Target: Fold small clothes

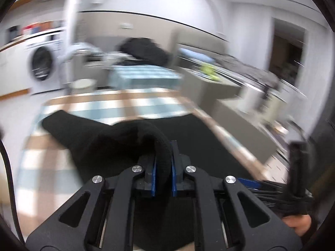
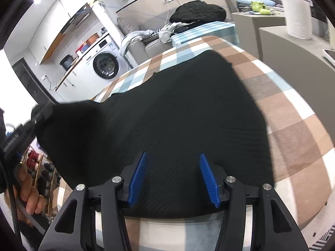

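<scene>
A black ribbed knit garment (image 2: 178,108) lay spread over a tabletop covered by a checked cloth (image 2: 293,125) of brown, pale blue and white squares. The fabric's fine diagonal ribbing showed clearly in the right wrist view, and its far edge ran in an uneven line across the checks, leaving bare cloth beyond it and along its right side. The left gripper (image 1: 163,163) had its blue pads pressed together on a thick rolled fold of the same garment (image 1: 117,138), lifted off the table into a soft hump; that view was smeared with motion blur. The right gripper (image 2: 173,177) hung over the near part of the garment with its ridged blue fingers (image 2: 206,175) apart and nothing between them. At the left edge of the right wrist view, a hand (image 2: 27,192) held the other gripper's handle beside the raised dark corner. Behind the table stood a white washing machine (image 2: 104,62) with a round door, a sofa piled with a black jacket (image 2: 196,10) and pale laundry, and a paper towel roll (image 2: 297,18) on a beige counter.
</scene>
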The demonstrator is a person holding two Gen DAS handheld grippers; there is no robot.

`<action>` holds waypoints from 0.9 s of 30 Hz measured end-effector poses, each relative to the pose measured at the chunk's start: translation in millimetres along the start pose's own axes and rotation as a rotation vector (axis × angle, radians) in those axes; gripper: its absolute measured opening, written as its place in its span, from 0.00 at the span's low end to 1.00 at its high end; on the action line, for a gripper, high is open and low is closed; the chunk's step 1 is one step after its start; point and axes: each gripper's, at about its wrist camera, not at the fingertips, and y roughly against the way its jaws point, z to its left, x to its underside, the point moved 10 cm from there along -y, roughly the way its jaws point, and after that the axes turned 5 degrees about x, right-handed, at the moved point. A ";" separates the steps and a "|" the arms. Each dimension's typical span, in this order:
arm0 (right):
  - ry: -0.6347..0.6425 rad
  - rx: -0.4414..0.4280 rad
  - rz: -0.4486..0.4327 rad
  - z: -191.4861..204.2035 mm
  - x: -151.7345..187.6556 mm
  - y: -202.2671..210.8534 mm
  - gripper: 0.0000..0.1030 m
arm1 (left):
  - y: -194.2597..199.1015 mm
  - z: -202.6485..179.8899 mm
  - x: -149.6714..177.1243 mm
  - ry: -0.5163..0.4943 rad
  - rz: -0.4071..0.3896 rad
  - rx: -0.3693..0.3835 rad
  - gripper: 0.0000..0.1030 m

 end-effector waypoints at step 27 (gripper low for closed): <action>-0.151 -0.242 0.156 13.1 -11.2 -42.5 0.56 | 4.3 79.8 102.4 0.219 0.160 -0.045 0.60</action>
